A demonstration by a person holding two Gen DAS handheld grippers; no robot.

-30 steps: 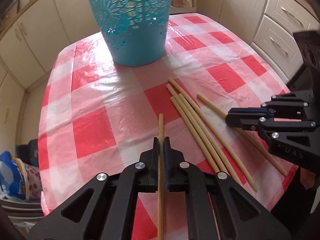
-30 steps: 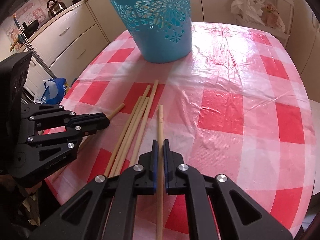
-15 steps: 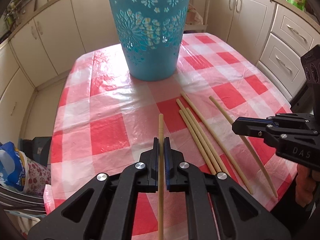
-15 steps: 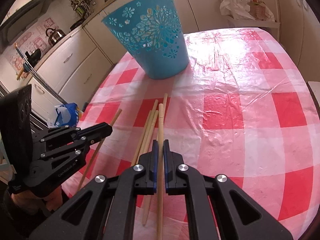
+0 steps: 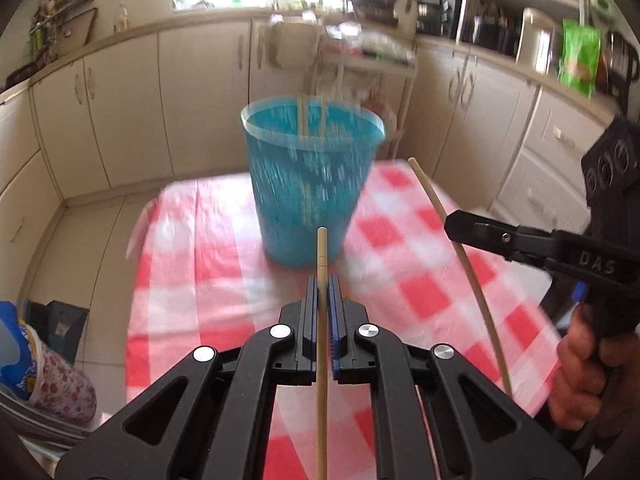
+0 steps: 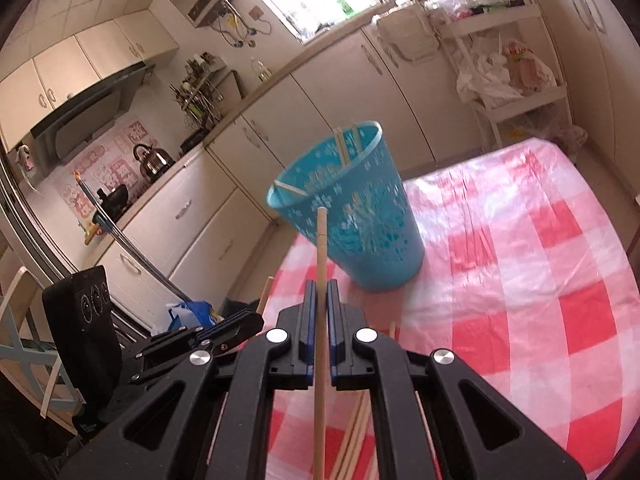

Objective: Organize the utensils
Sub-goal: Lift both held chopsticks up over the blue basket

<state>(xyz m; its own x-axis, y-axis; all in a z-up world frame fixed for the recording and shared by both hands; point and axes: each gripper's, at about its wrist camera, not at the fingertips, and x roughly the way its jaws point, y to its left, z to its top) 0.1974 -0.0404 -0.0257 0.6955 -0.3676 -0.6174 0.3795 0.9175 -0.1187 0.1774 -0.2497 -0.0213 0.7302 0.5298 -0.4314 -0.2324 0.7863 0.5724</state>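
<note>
A blue perforated basket [image 5: 308,192] stands on the red-and-white checked table [image 5: 420,292], with a few wooden chopsticks standing in it; it also shows in the right wrist view [image 6: 352,216]. My left gripper [image 5: 322,284] is shut on a wooden chopstick [image 5: 321,256] that points toward the basket, lifted above the table. My right gripper [image 6: 320,290] is shut on another chopstick [image 6: 320,240], also lifted and short of the basket. The right gripper [image 5: 456,226] and its chopstick [image 5: 468,264] appear in the left wrist view; the left gripper [image 6: 252,320] appears in the right wrist view.
Several loose chopsticks [image 6: 356,436] lie on the table under my right gripper. Cream kitchen cabinets [image 5: 120,112] surround the table. A white shelf rack [image 6: 512,52] with bags stands behind it. A bag [image 5: 24,360] lies on the floor at left.
Both grippers have risen from the table with their chopsticks and tilted up toward the basket's rim. The loose chopsticks have dropped out of the left wrist view.
</note>
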